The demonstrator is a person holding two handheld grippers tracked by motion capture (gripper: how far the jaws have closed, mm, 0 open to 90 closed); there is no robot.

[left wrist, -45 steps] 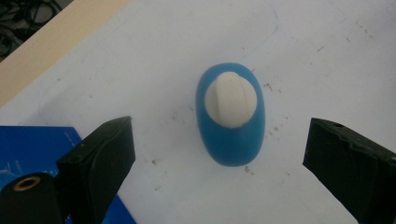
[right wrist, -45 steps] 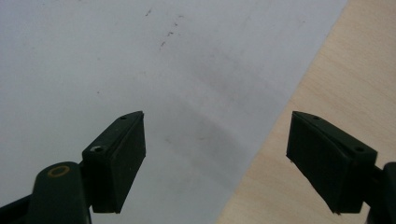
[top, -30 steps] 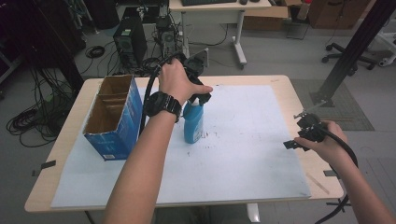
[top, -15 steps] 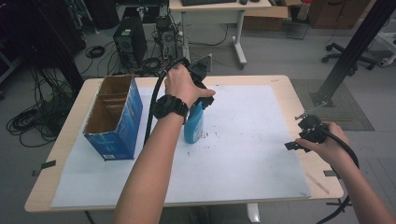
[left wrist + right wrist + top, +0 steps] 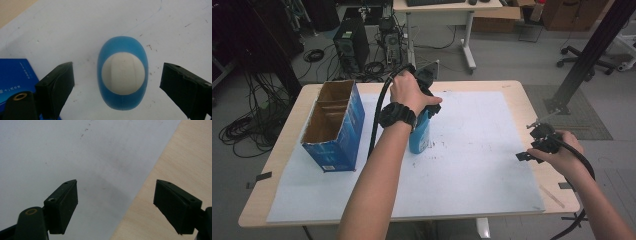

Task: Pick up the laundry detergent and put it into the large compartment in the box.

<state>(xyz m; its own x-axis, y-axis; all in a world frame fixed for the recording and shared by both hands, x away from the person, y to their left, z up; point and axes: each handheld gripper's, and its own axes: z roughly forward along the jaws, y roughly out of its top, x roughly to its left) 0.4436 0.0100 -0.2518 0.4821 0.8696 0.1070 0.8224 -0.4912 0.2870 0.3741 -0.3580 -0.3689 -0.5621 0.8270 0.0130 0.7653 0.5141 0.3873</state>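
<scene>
floor: grey [image 5: 512,55] | desk [image 5: 447,6] behind | computer towers [image 5: 349,45], cables [image 5: 242,132] left | office chair [image 5: 597,50] right

Lab or office workroom, computer towers [image 5: 348,47], tangled floor cables [image 5: 242,130], desk [image 5: 447,7], office chair [image 5: 607,47]

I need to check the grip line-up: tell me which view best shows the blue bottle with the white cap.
The left gripper view: it looks straight down on the blue bottle with the white cap, centred between that gripper's open jaws, with a gap on each side. In the high view the bottle is partly hidden by the person's left hand. The right gripper view faces white paper.
</scene>
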